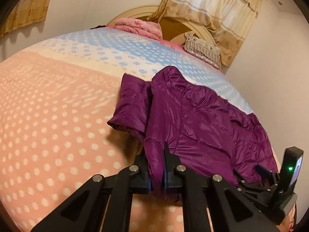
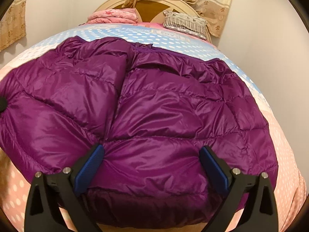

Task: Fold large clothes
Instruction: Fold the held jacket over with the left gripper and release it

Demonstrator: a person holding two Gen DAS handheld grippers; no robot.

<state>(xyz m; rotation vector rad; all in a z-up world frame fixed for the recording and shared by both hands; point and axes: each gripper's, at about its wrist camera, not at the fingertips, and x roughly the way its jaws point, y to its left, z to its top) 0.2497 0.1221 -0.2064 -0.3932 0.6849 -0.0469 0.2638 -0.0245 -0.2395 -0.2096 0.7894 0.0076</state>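
Note:
A shiny purple quilted puffer jacket (image 2: 154, 112) lies spread on a bed with a pink and blue polka-dot blanket (image 1: 50, 116). In the left wrist view the jacket (image 1: 202, 123) lies to the right, with a sleeve cuff (image 1: 127, 116) hanging at its left edge. My left gripper (image 1: 156, 166) is shut on a fold of the jacket's edge and holds it raised off the blanket. My right gripper (image 2: 150, 166) is open, its blue pads (image 2: 88, 168) wide apart over the jacket's near hem; the other pad (image 2: 214, 170) is on the right. The right gripper also shows in the left wrist view (image 1: 270, 181).
At the head of the bed stand a round headboard (image 2: 150, 5), a folded pink quilt (image 2: 114, 16) and a striped pillow (image 2: 185, 24). Beige curtains (image 1: 218, 9) hang on the wall behind. The blanket (image 2: 289, 154) runs on to the right of the jacket.

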